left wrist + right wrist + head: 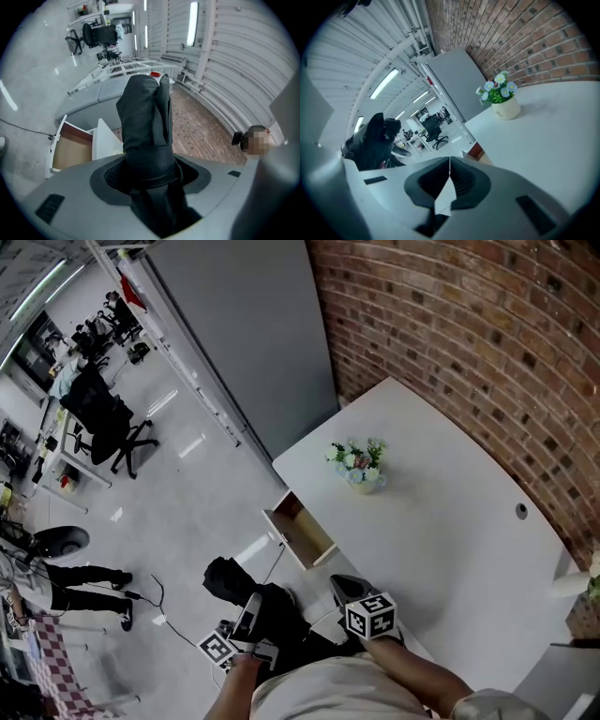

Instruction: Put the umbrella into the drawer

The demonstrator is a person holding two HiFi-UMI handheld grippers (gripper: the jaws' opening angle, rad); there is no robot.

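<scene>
Flowerpot [362,478] on table [450,549] behind open drawer [298,531], umbrella [145,126] in L claw [150,178]

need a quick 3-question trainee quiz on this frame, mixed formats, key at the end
1. Multiple choice: what does the left claw grip?
A) a cup
B) a folded black umbrella
C) nothing

2. True or false: the drawer at the edge of the table is pushed fully shut.

3. Fill in: the right claw has its jaws ____ with nothing between them.

Key:
1. B. The jaws are clamped on the umbrella.
2. False. The drawer stands pulled out, with its inside showing.
3. Shut. The jaws meet in the right gripper view.
</scene>
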